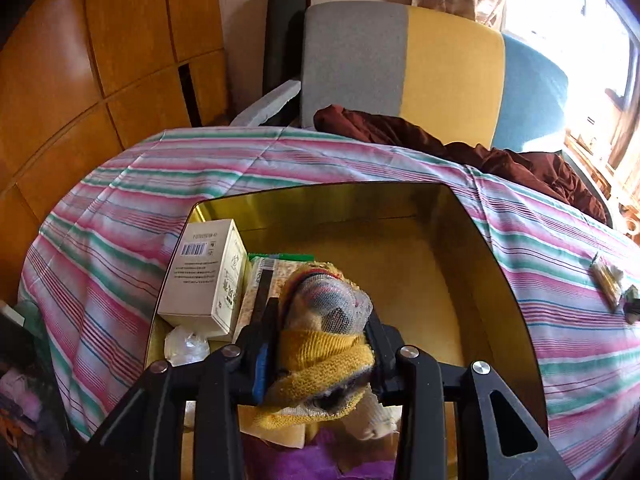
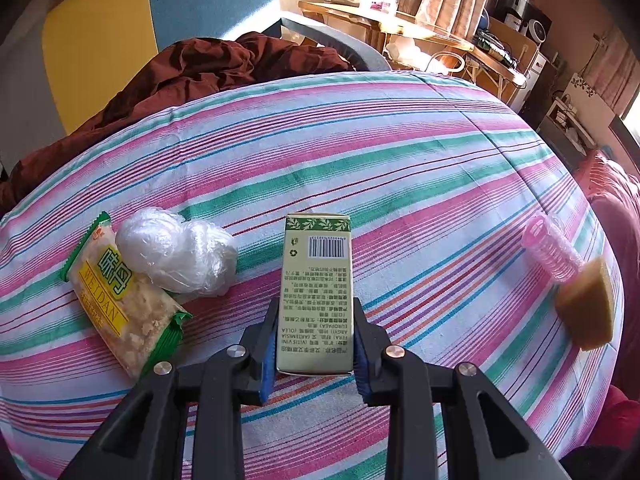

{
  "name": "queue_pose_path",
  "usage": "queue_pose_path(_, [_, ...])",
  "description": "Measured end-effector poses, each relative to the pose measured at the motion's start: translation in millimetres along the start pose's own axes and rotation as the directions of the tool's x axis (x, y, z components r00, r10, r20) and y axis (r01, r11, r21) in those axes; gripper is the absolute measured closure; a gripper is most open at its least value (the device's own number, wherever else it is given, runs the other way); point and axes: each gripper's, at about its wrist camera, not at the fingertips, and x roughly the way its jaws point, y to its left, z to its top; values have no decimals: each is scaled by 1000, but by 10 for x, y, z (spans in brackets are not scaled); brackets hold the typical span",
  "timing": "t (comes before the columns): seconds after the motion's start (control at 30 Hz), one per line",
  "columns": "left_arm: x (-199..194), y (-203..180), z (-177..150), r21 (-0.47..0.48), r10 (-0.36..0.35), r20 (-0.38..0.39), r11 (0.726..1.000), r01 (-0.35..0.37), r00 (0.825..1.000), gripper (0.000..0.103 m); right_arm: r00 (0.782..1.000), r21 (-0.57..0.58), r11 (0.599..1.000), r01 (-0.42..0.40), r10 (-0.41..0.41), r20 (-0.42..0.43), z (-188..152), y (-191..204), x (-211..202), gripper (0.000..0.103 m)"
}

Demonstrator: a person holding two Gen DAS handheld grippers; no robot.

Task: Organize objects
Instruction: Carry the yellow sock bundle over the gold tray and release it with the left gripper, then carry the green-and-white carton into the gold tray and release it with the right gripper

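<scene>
**Two grips closed, one gold box part filled**

Two held things tell the stage of the tidying: one is over the container, the other has not left the cloth.

The left gripper (image 1: 320,344) is clamped narrow on a yellow knitted bundle (image 1: 324,356) with pale mesh wrapped round its front end. The bundle is pinched across its middle, probably because it is soft and would sag if taken by an end. It hangs over the open gold box (image 1: 480,240), which suggests it is about to be let go inside.

In the box, ahead and left of these tongs, a white carton (image 1: 204,276) with a barcode leans against the left wall. Just right of it lies a green-edged snack packet (image 1: 276,264). Close below the carton sits a scrap of clear plastic (image 1: 186,346). The floor ahead and right of the tongs is bare, so there is room for the bundle. Under the tongs something purple shows; I cannot tell what.

The right gripper (image 2: 316,344) is closed on the near end of a green carton (image 2: 318,280), its long sides between the pads, so it should lift without twisting. It appears to rest on the striped cloth (image 2: 400,160). Left of these tongs lie a second snack packet (image 2: 120,300) and a white plastic wad (image 2: 176,256), touching. Far right are a pink ribbed tube (image 2: 554,248) and a tan sponge block (image 2: 588,308).
</scene>
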Motion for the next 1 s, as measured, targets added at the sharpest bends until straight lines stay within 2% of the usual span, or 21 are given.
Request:
queue_pose_path(0.1, [139,172,34,-52,-6,-25,999,4,1000,65,1000,-1,1000,0,0,0,13,7,13,73])
queue_pose_path(0.27, [248,261,90,-49,-1,-21,999,0,1000,65,1000,-10,1000,6,-6,1,19,13,13,73])
queue_pose_path(0.47, [415,257,199,-43,-40,-45,998,38,998,56,1000,-24,1000,18,-17,3,15,39,17,73])
queue_pose_path(0.53, [425,247,223,-56,-98,-53,994,95,994,47,1000,-25,1000,18,-18,1,19,45,20,73])
queue_pose_path(0.57, [412,236,222,-62,-112,-50,992,108,992,43,1000,-24,1000,18,-18,2,19,44,20,73])
queue_pose_path(0.6, [384,224,214,-66,-118,-42,991,115,992,35,1000,-23,1000,17,-17,1,20,44,22,73])
queue_pose_path(0.63, [344,212,198,-65,-125,-29,990,123,992,32,1000,-23,1000,18,-18,1,20,47,23,73])
queue_pose_path(0.87, [70,226,13,-64,-33,35,997,35,999,33,1000,-21,1000,18,-18,2,21,43,22,73])
queue_pose_path(1.0, [-117,270,-116,-76,-10,67,997,16,998,33,1000,16,1000,-4,4,-4,29,-2,16,73])
